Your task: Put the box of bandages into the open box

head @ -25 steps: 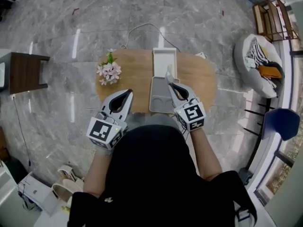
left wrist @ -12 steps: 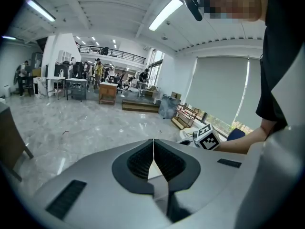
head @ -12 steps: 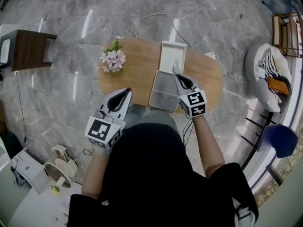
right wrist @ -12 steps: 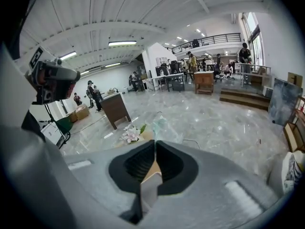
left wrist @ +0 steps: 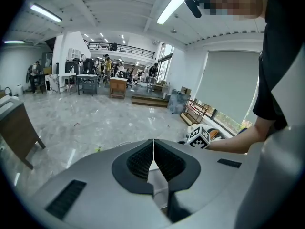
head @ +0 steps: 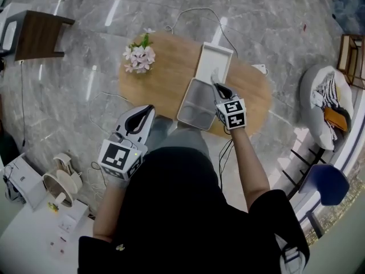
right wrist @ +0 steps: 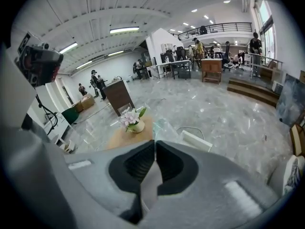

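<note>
We see the right gripper point(head: 217, 86) reaching out over the oval wooden table point(head: 162, 84). Its 2 jaws are pressed together on the edge of the box of bandages point(head: 215, 76), a small, pale, partly see-through pack that sticks out past the tips. In the head view the pack hangs over the open box point(head: 191, 112), just where the grey tray meets the white lid point(head: 217, 59) lying flat behind it. We cannot tell whether the pack touches the tray.

In the right gripper view we find the same pack point(right wrist: 163, 126) just beyond the closed tips of the right gripper point(right wrist: 155, 144). A pot of pink flowers point(right wrist: 131, 119) stands to its left on the table point(right wrist: 121, 138), and the white lid point(right wrist: 196, 140) lies to its right. In the head view the flowers point(head: 140, 56) sit at the far left end of the table, well apart from the open box.

The left gripper point(head: 149, 108) is held near the table's near edge, to the left of the open box and apart from it. In its own view the left gripper point(left wrist: 153, 144) has its jaws together with nothing between them
</note>
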Demonstrator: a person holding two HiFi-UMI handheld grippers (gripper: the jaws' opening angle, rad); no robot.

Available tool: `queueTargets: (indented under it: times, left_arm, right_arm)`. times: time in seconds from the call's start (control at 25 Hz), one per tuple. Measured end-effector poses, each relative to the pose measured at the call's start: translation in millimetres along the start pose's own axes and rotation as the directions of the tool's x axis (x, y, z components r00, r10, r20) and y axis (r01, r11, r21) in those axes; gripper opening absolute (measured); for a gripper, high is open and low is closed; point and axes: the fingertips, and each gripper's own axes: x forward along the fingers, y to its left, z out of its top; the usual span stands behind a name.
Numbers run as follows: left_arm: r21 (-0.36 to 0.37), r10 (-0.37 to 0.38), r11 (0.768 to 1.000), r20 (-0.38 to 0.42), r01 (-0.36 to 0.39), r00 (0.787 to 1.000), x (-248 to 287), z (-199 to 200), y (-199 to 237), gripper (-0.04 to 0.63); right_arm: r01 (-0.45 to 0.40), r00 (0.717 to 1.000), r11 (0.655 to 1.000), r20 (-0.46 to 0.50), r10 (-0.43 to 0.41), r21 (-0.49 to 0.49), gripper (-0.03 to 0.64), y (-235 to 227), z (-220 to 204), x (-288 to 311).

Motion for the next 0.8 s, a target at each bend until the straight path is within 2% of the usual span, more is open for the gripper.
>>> queueTargets:
  times: [0.36,0.64,0.8]
  left_arm:
    - [-0.029,0.078,0.996,-0.060,-0.080,0.995,-9,-20,11,0.012]
    - [-0.052,0.102,0.993,-0.106,-0.108,0.989,-12,-35,14,0.012]
    - [-0.104,0.091,0.989,-0.142,-0.106,0.986,-16,-42,7,0.012]
  right_arm:
    - [-0.040,0.989,0.998,-0.143,0.032,-0.052,0.008,-26,-44,53]
    - [-0.044,0.974,0.998,-0.225,0.032,-0.045,0.008,-40,-70,99]
    - [-0.048,0.961,0.999,-0.272,0.041,-0.017,0.008,-45,-84,121]
